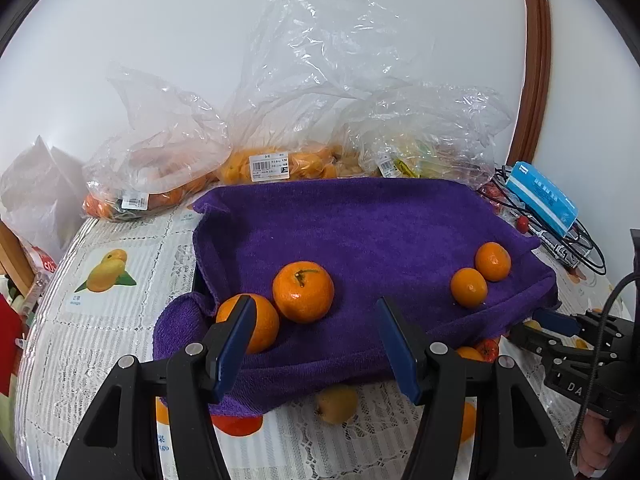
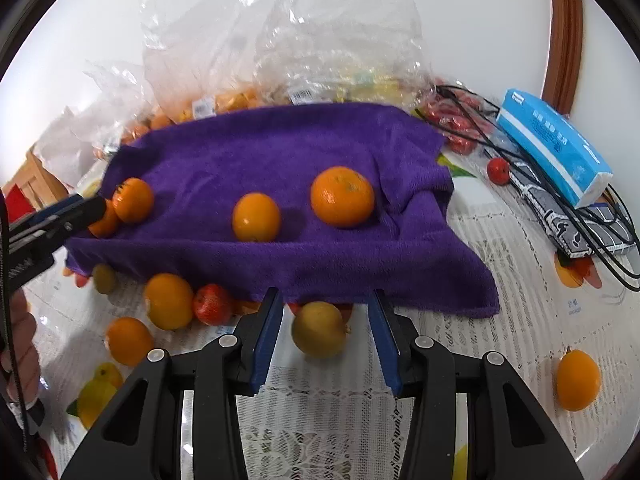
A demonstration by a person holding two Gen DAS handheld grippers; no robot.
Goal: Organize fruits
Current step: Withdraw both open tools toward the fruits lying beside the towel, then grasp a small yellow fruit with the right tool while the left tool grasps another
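Four oranges (image 1: 303,292) on purple towel (image 1: 360,232), left gripper (image 1: 316,344) fingers spread, bagged fruit (image 1: 276,164) behind

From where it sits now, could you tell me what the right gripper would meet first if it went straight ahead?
Most likely the yellowish round fruit, which lies between the open fingers of the right gripper. Just behind it hangs the front edge of the purple towel. Depth is hard to judge.
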